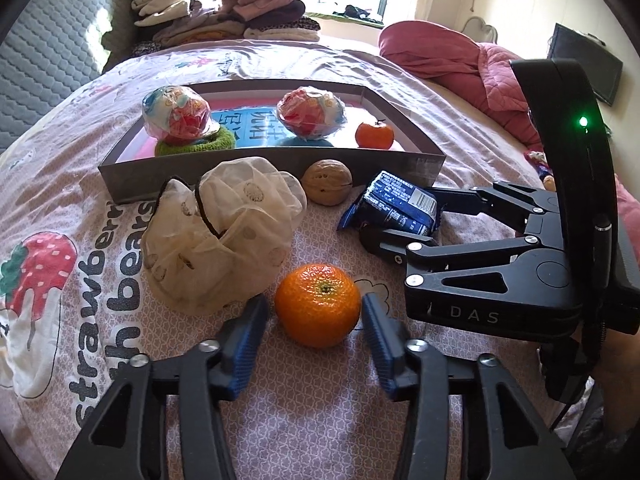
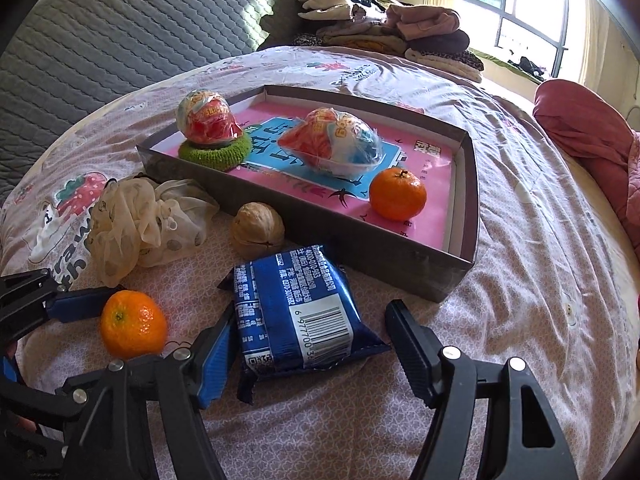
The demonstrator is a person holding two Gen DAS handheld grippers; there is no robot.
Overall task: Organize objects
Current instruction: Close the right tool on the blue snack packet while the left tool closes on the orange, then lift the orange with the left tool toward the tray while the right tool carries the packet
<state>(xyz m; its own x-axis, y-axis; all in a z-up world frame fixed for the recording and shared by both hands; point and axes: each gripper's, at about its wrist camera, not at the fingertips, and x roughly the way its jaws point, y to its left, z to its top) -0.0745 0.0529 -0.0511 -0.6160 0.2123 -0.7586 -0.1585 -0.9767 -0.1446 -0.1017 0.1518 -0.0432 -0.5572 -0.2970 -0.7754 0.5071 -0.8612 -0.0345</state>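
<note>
Tangerine (image 1: pixel 318 305): round, glossy orange, green stem scar up, on the bedspread (image 1: pixel 304 412) between the left gripper (image 1: pixel 316 314) pads, narrow gaps both sides. Right gripper (image 2: pixel 308 344) spread around a blue packet (image 2: pixel 298 312). Tray (image 2: pixel 464 276) beyond; bare bedspread nearer.

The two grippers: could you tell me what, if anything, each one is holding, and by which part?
Nothing is held. The left gripper straddles the mandarin's sides with small gaps; the right gripper brackets the blue packet, not clamping.
</note>
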